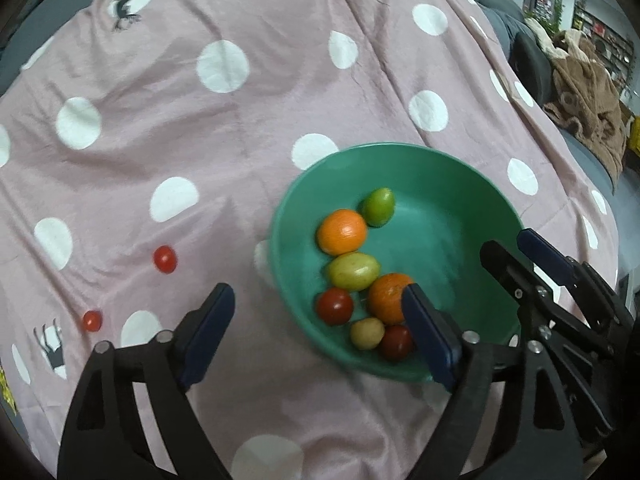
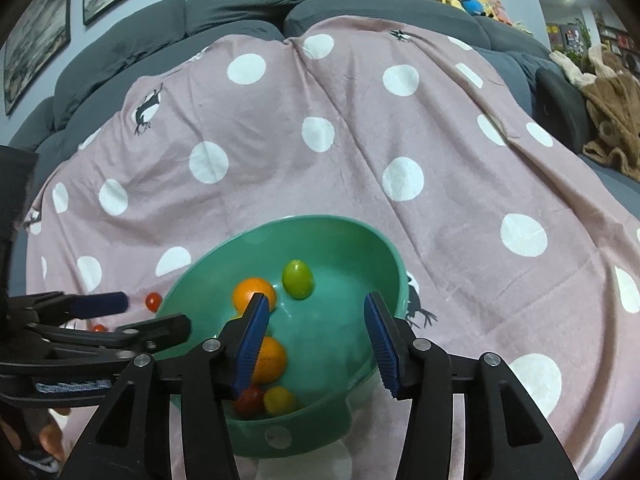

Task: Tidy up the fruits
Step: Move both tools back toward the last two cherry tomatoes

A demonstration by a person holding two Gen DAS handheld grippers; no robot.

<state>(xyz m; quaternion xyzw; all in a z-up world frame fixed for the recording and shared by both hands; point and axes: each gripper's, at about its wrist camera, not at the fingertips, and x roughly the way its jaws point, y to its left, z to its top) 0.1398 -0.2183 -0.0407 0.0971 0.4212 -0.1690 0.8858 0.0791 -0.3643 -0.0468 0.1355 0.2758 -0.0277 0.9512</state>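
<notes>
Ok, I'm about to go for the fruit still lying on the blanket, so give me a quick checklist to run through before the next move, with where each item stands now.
1. Left gripper free: ok, jaws open, nothing between them.
2. Right gripper free: ok, jaws apart over the bowl, nothing held.
3. Fruit left to collect: not ok, two red tomatoes, one and another, lie on the blanket left of the bowl.
4. Green bowl upright with room: ok, seven fruits sit on one side, the rest bare.
5. Path to the tomatoes: ok, only blanket lies between them and the left gripper.
6. Bowl steady on the soft blanket: cannot tell.
</notes>
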